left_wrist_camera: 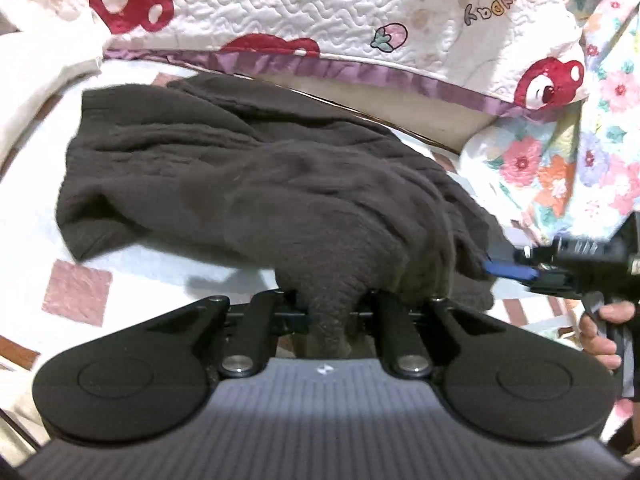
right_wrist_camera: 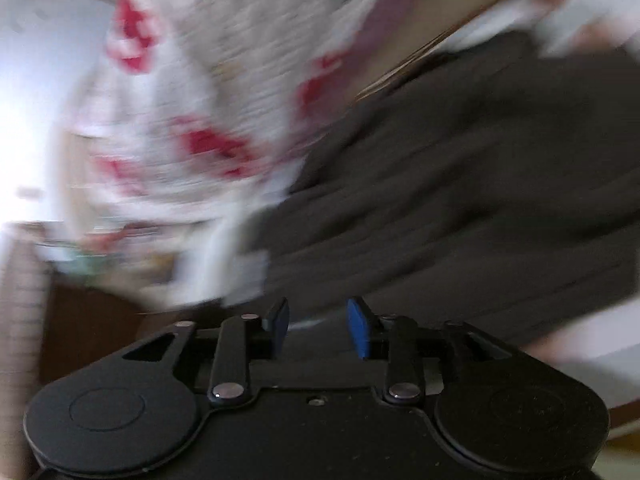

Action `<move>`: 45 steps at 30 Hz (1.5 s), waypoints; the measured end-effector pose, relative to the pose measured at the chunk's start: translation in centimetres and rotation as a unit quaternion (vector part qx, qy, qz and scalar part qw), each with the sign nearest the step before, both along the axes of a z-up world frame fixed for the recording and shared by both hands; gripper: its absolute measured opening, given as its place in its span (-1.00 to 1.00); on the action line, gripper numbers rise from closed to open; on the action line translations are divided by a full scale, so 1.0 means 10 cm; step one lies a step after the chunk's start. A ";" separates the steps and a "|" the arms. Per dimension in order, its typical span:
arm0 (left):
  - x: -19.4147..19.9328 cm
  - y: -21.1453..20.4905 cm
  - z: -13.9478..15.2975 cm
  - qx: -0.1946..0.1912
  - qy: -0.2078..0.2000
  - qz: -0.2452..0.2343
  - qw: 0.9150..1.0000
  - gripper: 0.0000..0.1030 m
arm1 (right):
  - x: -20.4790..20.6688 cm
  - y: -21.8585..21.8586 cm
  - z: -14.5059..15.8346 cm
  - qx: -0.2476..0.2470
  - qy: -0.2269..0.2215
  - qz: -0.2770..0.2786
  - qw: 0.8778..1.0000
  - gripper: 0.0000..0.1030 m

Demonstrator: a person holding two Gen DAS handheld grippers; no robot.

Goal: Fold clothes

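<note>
A dark grey knitted garment (left_wrist_camera: 240, 168) lies rumpled on a white sheet with pink squares (left_wrist_camera: 76, 292). My left gripper (left_wrist_camera: 330, 312) is shut on a bunched fold of its near edge, and the cloth rises into the jaws. In the left wrist view my right gripper (left_wrist_camera: 508, 270) comes in from the right, its blue fingers at the garment's right edge. The right wrist view is blurred. There the right gripper (right_wrist_camera: 318, 324) stands open, with a gap between its blue pads (right_wrist_camera: 357, 332) and nothing in it. The dark garment (right_wrist_camera: 460, 200) fills the right of that view.
A white quilt with red bears and a purple hem (left_wrist_camera: 320, 12) lies behind the garment. Floral fabric (left_wrist_camera: 580, 168) is heaped at the right. A person's hand (left_wrist_camera: 604, 332) grips the right gripper's handle. Bare sheet shows to the left of the garment.
</note>
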State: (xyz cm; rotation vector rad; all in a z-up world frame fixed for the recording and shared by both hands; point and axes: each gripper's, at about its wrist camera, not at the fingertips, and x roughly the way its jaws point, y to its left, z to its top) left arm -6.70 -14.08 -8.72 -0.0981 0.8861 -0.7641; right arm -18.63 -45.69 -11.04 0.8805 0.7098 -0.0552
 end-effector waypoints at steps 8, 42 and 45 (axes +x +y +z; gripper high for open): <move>0.01 -0.09 0.00 0.017 -0.007 0.012 1.000 -0.79 | -0.57 -0.61 -0.37 -0.097 0.112 -0.106 0.983 0.21; 0.01 -0.06 0.12 -0.160 0.212 -0.080 0.961 -0.81 | -0.84 -0.27 0.34 -0.365 -0.046 -0.202 0.908 -0.84; -0.05 -0.22 0.05 -0.126 0.231 -0.102 0.959 -0.81 | -0.85 -0.27 0.17 -0.419 0.021 -0.154 0.895 -0.84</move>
